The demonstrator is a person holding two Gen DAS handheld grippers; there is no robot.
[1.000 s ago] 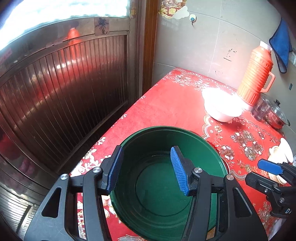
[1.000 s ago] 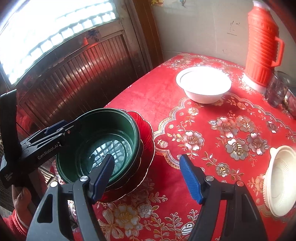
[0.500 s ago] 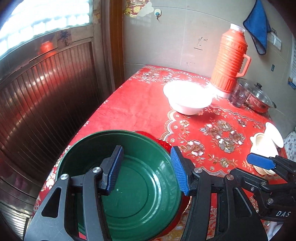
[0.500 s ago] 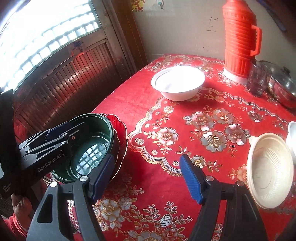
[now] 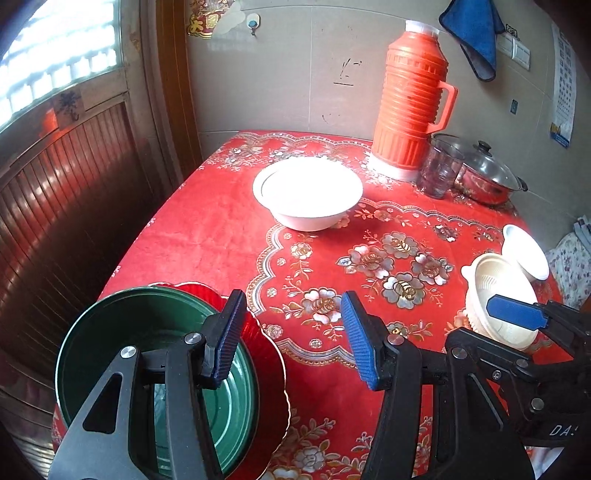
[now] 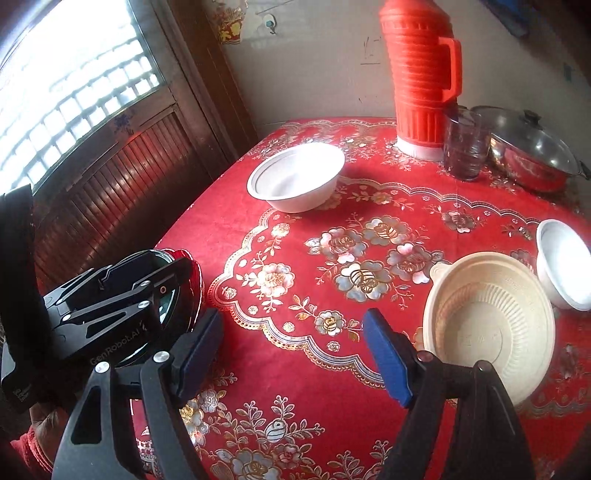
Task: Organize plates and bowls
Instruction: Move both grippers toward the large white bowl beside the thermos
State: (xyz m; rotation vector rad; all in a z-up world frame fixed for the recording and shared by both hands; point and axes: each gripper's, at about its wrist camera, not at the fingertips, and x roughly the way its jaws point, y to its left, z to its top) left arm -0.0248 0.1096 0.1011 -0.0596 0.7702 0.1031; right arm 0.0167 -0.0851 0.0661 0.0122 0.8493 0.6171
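Observation:
A green bowl (image 5: 122, 332) sits on a red plate (image 5: 271, 373) at the table's near left corner. My left gripper (image 5: 291, 339) is open and empty, just right of and above that bowl. A large white bowl (image 5: 308, 192) stands mid-table, also in the right wrist view (image 6: 295, 177). A cream ribbed bowl (image 6: 487, 328) and a small white bowl (image 6: 563, 258) lie at the right. My right gripper (image 6: 295, 354) is open and empty over the cloth, left of the cream bowl. The left gripper's body (image 6: 110, 306) hides most of the green bowl in the right wrist view.
An orange thermos (image 5: 410, 107), a glass cup (image 5: 441, 170) and a lidded steel pot (image 5: 487, 173) stand at the back against the wall. A wooden door panel (image 5: 66, 206) runs along the table's left edge. A blue cloth (image 5: 476, 33) hangs on the wall.
My left gripper has pulled back and turned right, away from over the green bowl. My right gripper has swung right toward the cream bowl. Both stayed open.

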